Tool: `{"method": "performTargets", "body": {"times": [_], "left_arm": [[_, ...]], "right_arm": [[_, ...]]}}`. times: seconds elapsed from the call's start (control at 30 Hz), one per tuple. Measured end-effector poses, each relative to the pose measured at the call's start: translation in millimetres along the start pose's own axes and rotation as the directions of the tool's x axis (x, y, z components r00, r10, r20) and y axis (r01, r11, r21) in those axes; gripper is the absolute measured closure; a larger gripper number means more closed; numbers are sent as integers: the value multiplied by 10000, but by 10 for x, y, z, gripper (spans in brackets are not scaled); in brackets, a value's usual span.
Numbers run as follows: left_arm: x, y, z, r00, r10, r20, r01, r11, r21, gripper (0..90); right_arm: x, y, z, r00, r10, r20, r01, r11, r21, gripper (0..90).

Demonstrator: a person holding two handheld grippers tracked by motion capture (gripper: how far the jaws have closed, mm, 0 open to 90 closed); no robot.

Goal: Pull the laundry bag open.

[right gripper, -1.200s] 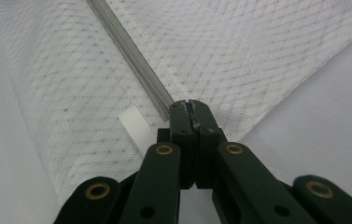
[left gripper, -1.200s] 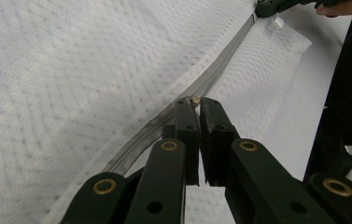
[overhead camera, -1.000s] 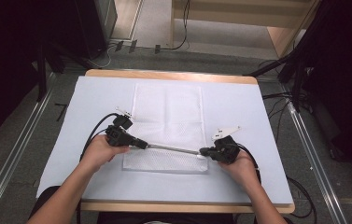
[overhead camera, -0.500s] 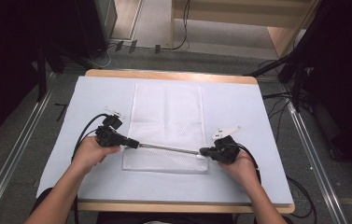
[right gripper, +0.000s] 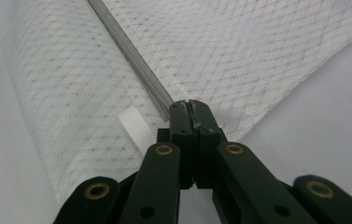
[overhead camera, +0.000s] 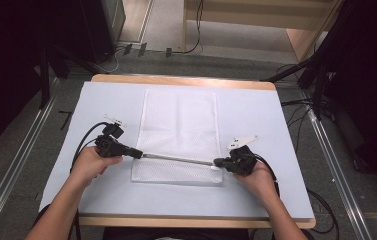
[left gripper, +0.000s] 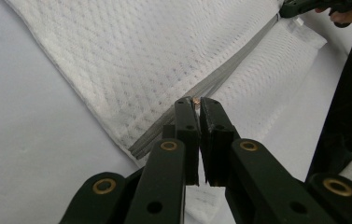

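White waffle-mesh bag (overhead camera: 178, 125), grey zipper (overhead camera: 176, 158) taut between left gripper (overhead camera: 135, 153) and right gripper (overhead camera: 218, 162), both clamped on it.

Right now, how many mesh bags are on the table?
1. A single white mesh bag lies flat mid-table, its zipper near the front edge stretched between the left gripper and right gripper. None seem hidden.
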State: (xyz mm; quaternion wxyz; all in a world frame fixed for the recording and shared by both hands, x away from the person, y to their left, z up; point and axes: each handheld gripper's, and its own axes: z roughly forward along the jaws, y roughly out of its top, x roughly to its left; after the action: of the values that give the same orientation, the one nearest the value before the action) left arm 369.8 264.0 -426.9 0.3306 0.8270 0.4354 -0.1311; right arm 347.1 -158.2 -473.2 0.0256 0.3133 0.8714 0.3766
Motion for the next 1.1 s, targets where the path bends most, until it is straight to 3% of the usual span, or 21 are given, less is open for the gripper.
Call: {"method": "performTargets", "body": {"times": [0.63,0.77,1.1], "left_arm": [[210,-181,-210,9967,-741,-323,728,9966,-396,880],[199,-197,-235,9966,-764,-292,747,9956,-567,880],[197,-225,-192,9970,-683,-356,668,9968,-430,874]], "right_arm": [[-28,13,2,9998,25,-209,-23,10000,85,900],[-31,17,4,9998,5,-213,-2,9999,103,900],[-51,30,5,9993,99,-351,-94,9998,168,900]]}}
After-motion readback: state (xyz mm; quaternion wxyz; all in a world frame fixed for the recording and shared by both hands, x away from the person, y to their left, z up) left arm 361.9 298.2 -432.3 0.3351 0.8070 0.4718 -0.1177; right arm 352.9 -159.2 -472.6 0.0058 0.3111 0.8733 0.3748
